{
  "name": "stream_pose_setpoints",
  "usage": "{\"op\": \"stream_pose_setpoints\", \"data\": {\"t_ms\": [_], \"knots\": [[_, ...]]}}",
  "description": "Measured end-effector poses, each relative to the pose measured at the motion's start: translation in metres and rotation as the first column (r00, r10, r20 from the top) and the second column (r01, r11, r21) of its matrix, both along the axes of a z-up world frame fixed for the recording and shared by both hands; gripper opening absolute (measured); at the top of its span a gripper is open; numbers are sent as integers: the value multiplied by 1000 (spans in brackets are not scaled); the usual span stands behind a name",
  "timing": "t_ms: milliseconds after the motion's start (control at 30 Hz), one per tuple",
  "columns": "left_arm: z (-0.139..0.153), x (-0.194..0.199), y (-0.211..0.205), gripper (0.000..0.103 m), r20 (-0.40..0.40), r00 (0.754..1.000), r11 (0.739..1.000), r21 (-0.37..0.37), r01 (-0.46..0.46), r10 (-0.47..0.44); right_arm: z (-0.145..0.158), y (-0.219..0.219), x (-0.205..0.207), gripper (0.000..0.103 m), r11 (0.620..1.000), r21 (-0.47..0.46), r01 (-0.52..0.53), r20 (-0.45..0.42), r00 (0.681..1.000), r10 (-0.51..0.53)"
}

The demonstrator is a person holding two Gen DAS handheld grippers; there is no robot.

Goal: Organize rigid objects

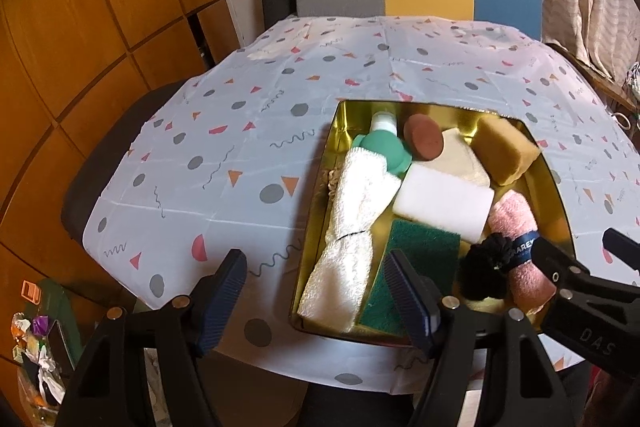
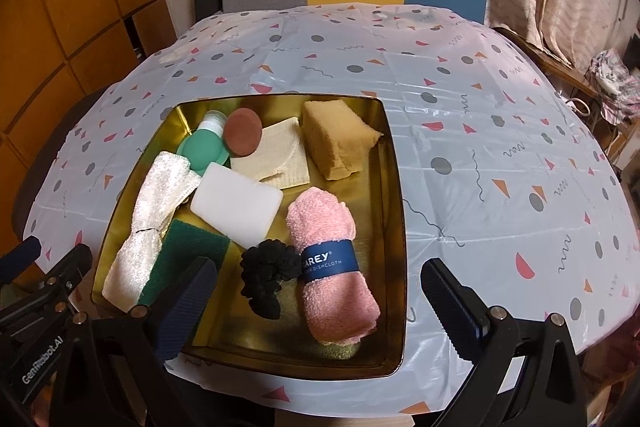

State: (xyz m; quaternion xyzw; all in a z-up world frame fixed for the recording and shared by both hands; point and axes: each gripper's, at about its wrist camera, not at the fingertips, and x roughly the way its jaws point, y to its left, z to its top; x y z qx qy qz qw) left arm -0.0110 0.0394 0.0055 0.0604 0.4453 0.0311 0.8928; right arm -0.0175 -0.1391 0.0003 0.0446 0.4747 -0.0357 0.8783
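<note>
Hovering wide and empty, left gripper (image 1: pixel 316 291) and right gripper (image 2: pixel 316 303) fingers frame the gold tray (image 2: pixel 394 187), centre frame on the counter (image 2: pixel 480 107), holding sponges, cloths and a bottle.

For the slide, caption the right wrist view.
Open right gripper above gold tray of sponges and cloths on patterned tablecloth.

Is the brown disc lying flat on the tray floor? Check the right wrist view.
No. The brown disc leans tilted on the green bottle and beige cloth.
</note>
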Motion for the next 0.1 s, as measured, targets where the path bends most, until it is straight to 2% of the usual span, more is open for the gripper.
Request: {"op": "stream_pose_setpoints", "data": {"t_ms": [100], "knots": [[3, -3, -3, 72, 39, 999, 999, 30, -11, 10, 0, -3, 1, 103, 1000, 4, 9, 0, 1000, -9]]}}
